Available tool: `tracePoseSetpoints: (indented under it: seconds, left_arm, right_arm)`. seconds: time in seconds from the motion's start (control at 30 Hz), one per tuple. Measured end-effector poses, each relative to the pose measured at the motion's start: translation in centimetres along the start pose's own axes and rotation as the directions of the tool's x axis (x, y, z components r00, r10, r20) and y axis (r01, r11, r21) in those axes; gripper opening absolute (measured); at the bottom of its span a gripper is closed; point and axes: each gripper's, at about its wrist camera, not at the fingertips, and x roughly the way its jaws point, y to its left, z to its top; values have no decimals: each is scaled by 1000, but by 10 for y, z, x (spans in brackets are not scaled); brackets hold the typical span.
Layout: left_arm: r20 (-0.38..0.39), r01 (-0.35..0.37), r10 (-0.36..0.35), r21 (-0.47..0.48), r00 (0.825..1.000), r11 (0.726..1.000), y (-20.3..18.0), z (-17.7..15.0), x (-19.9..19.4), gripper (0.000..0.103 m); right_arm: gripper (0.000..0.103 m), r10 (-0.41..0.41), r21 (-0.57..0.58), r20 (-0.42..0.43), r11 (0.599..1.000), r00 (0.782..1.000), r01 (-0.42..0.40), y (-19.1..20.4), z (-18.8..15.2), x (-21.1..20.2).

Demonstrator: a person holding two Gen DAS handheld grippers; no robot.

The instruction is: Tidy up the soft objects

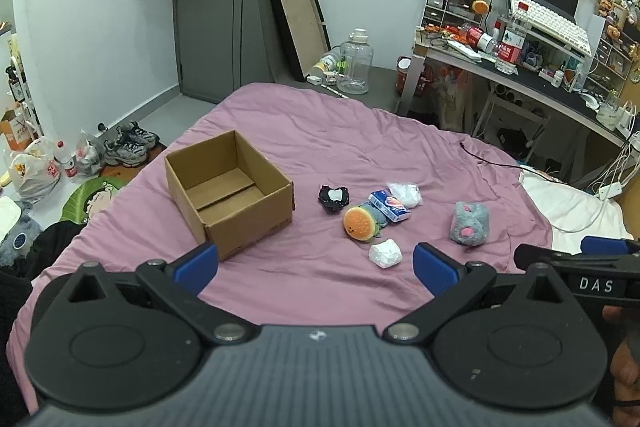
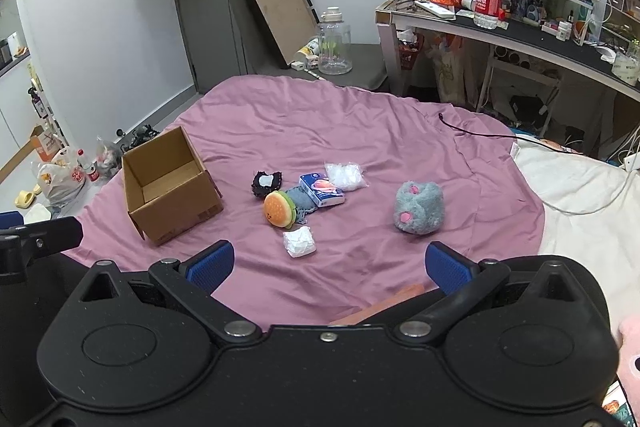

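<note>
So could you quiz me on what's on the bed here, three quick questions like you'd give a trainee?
1. True or false: the cardboard box is empty.
2. Which toy lies apart from the cluster: (a) burger toy, (b) grey plush, (c) tissue pack?
3. Fill in: both the left gripper and the right gripper are ____.

Key: 1 true; 2 b; 3 open.
</note>
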Motion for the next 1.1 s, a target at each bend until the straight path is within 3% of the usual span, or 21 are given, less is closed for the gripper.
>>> tracePoseSetpoints:
  seconds: [0.53,0.77,1.1]
  left_arm:
    - [-75,40,-40,-1,996,999,-16,8,63,103]
    - [-98,52,-55,-31,994,998,-22,16,95,103]
    - [-172,41,-51,-63,984,997,-33,20,147,102]
  right_arm:
    - [103,-44,67,-70,997,997,49,-29,12,53]
    - [103,-2,101,-103,995,995,13,-39,21,80]
    - [103,-17,202,-158,978,987,50,-69,37,120]
